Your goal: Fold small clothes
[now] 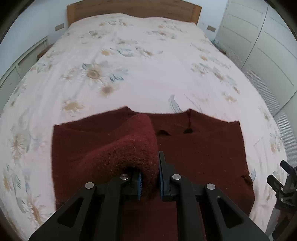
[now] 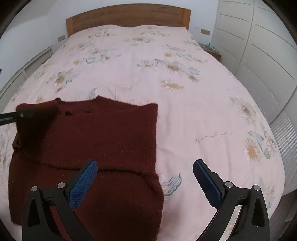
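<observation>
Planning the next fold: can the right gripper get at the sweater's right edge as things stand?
Probably yes. The right gripper is open and empty, and the maroon sweater has its right edge lying flat on the bedspread between the fingers, nothing covering it. The left gripper holds a fold at the far side.

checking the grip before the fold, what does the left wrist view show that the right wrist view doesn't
Only the left wrist view shows the left claw shut on a lifted fold of the maroon sweater, with the blue pads pressing the fabric.

Only the right wrist view shows the right claw wide open and holding nothing, above the sweater's right edge.

Both show the sweater lying on the floral bedspread, the wooden headboard and the white wardrobe.
</observation>
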The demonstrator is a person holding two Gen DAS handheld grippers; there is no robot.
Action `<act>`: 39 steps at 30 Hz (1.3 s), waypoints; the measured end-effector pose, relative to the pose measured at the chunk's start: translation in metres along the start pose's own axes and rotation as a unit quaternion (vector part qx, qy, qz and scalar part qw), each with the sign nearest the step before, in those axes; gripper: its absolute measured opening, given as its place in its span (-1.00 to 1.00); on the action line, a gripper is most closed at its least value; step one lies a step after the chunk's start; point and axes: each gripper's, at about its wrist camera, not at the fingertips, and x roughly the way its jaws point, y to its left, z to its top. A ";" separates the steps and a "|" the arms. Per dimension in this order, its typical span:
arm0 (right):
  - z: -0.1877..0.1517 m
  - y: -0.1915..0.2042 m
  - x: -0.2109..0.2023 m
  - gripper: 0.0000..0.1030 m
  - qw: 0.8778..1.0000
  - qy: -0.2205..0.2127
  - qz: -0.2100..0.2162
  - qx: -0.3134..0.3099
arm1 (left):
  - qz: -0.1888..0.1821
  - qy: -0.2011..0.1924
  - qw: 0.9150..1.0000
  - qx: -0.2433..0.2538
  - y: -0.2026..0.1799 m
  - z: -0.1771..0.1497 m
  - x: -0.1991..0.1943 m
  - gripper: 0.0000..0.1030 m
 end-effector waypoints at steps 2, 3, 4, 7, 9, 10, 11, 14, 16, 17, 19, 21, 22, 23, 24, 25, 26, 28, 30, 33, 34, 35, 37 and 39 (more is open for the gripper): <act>-0.005 0.003 0.006 0.99 1.000 0.009 0.004 -0.003 | 0.011 0.011 1.000 0.006 -0.005 -0.004 0.016 -0.78; -0.007 0.005 0.008 0.99 1.000 0.012 0.006 -0.004 | 0.018 0.018 1.000 0.009 -0.006 -0.007 0.023 -0.78; -0.009 0.006 0.011 0.99 1.000 0.015 0.008 -0.004 | 0.023 0.026 0.999 0.010 -0.005 -0.010 0.031 -0.78; -0.015 0.009 0.016 0.99 1.000 0.025 0.011 -0.006 | 0.025 0.045 0.999 0.006 0.001 -0.017 0.047 -0.74; -0.017 0.010 0.020 0.99 0.999 0.030 0.013 -0.007 | 0.023 0.060 0.998 0.007 0.002 -0.020 0.055 -0.71; -0.019 0.011 0.021 0.99 0.999 0.032 0.015 -0.007 | 0.023 0.074 0.997 0.009 0.002 -0.022 0.060 -0.66; -0.020 0.011 0.021 0.99 0.999 0.032 0.016 -0.006 | 0.023 0.086 0.996 0.009 0.003 -0.023 0.064 -0.61; -0.022 0.012 0.021 0.99 0.999 0.034 0.017 -0.007 | 0.028 0.113 0.993 -0.003 0.007 -0.027 0.073 -0.19; -0.022 0.012 0.020 0.99 0.999 0.031 0.016 -0.009 | 0.029 0.115 0.993 -0.011 0.011 -0.029 0.073 0.20; -0.021 0.011 0.020 0.99 0.999 0.031 0.015 -0.008 | 0.024 0.114 0.993 -0.016 0.013 -0.029 0.071 0.32; -0.021 0.010 0.019 0.99 0.999 0.029 0.016 -0.004 | 0.018 0.112 0.994 -0.013 0.013 -0.028 0.066 0.76; -0.021 0.009 0.018 0.99 0.999 0.028 0.018 0.000 | 0.018 0.107 0.994 -0.001 0.011 -0.028 0.060 0.95; -0.022 0.009 0.018 0.99 0.999 0.027 0.019 0.002 | 0.013 0.108 0.994 0.005 0.010 -0.029 0.057 0.97; -0.022 0.008 0.017 0.99 0.999 0.027 0.020 0.003 | 0.007 0.109 0.994 0.010 0.009 -0.030 0.054 0.97; -0.022 0.009 0.017 0.99 0.999 0.027 0.021 0.002 | 0.002 0.109 0.994 0.014 0.009 -0.032 0.051 0.97; -0.022 0.009 0.017 0.99 0.999 0.027 0.022 0.002 | -0.005 0.109 0.994 0.018 0.010 -0.034 0.047 0.97; -0.023 0.009 0.017 0.99 0.999 0.026 0.022 0.000 | -0.012 0.108 0.994 0.020 0.011 -0.036 0.044 0.97; -0.025 0.010 0.017 0.99 0.999 0.027 0.023 -0.004 | -0.022 0.110 0.994 0.018 0.019 -0.043 0.037 0.97; -0.026 0.011 0.017 0.99 0.999 0.029 0.023 -0.004 | -0.019 0.115 0.993 0.018 0.026 -0.051 0.032 0.97; -0.027 0.013 0.018 0.99 0.999 0.032 0.025 -0.004 | -0.003 0.119 0.992 0.031 0.040 -0.064 0.022 0.97; -0.026 0.014 0.018 0.99 0.999 0.031 0.026 -0.006 | 0.010 0.117 0.992 0.037 0.047 -0.067 0.019 0.97; -0.026 0.015 0.018 0.99 0.999 0.030 0.027 -0.007 | 0.021 0.113 0.993 0.041 0.054 -0.070 0.015 0.97; -0.025 0.018 0.017 0.99 0.999 0.028 0.028 -0.011 | 0.044 0.107 0.992 0.050 0.072 -0.074 0.010 0.97; -0.024 0.022 0.017 0.99 0.999 0.029 0.028 -0.014 | 0.058 0.104 0.992 0.050 0.089 -0.076 0.007 0.97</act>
